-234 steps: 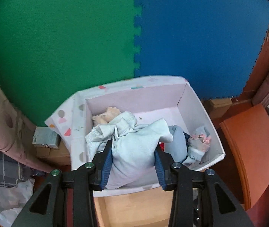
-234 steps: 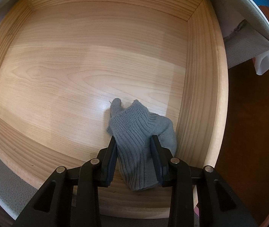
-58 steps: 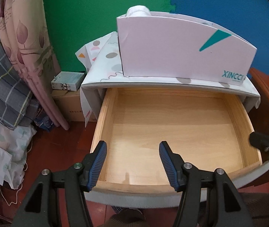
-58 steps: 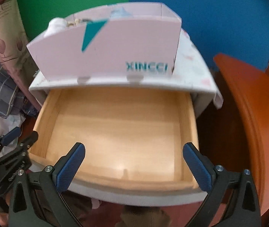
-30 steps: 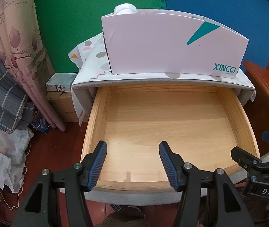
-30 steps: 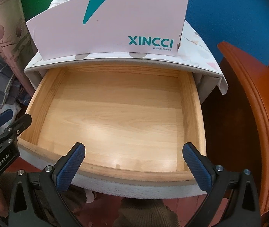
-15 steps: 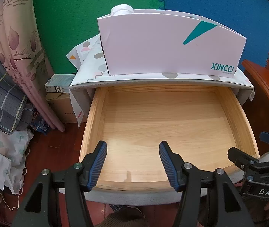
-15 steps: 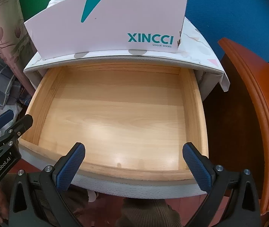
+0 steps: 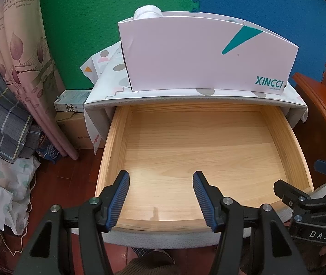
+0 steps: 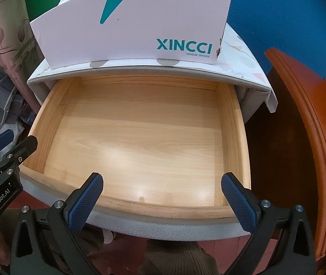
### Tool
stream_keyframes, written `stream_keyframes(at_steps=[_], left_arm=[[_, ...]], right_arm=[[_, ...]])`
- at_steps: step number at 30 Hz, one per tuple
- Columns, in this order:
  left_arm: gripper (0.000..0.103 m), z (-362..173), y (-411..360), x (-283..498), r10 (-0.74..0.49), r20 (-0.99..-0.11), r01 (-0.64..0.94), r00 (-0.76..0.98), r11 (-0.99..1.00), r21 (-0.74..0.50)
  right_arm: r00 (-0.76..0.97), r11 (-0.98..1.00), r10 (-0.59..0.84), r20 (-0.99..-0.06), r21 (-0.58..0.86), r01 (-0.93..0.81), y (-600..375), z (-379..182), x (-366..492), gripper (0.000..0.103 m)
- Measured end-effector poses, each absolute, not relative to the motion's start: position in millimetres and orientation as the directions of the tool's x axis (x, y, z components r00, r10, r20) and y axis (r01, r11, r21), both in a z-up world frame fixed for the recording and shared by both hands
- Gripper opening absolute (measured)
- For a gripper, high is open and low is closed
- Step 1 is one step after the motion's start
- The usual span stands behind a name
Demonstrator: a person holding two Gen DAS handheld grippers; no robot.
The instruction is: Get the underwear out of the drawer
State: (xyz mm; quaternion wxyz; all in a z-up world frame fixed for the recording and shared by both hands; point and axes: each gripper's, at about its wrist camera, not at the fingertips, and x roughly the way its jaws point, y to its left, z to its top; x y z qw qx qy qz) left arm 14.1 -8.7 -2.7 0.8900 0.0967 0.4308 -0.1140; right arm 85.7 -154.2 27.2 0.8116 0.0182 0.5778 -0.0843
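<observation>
The wooden drawer stands pulled out of a white nightstand, and its floor is bare; no underwear shows in it. A white shoe box sits on the nightstand top, with a bit of white cloth poking above its far left corner. My left gripper hovers over the drawer's front edge, open, nothing between its blue pads. My right gripper hangs over the front edge too, spread wide and empty. Each gripper shows at the edge of the other's view.
An orange-brown wooden furniture edge curves along the right. Folded checked cloth and a pink leaf-print curtain hang on the left, above crumpled white fabric on the red-brown floor. A small box lies beside the nightstand. Green and blue foam mats back the scene.
Nothing has visibly moved over the last second; both grippers stay open over the bare drawer. Earlier still, each was shut on a garment, one over the box, one in the drawer.
</observation>
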Motion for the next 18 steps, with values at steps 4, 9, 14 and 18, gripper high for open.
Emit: stream_keyframes(at_steps=[4, 9, 14, 18], left_arm=[[0.059, -2.5, -8.6, 14.1, -0.119, -0.789, 0.286, 0.603, 0.955, 0.074], [0.059, -2.8, -8.8, 14.3, -0.121, -0.789, 0.287, 0.603, 0.955, 0.073], [0.059, -2.9, -9.4, 13.8, -0.119, -0.788, 0.287, 0.604, 0.955, 0.076], [0.059, -2.9, -9.3, 13.4, -0.121, -0.788, 0.29, 0.604, 0.954, 0.076]], right_arm=[[0.316, 0.985, -0.12, -0.941, -0.073, 0.157, -154.4, 26.9, 86.2, 0.102], [0.314, 0.985, -0.123, -0.941, -0.078, 0.152, -154.6, 26.3, 86.6, 0.102], [0.315, 0.985, -0.124, -0.941, -0.078, 0.152, -156.1, 26.0, 86.1, 0.102], [0.312, 0.986, -0.125, -0.942, -0.082, 0.147, -155.9, 25.7, 86.2, 0.102]])
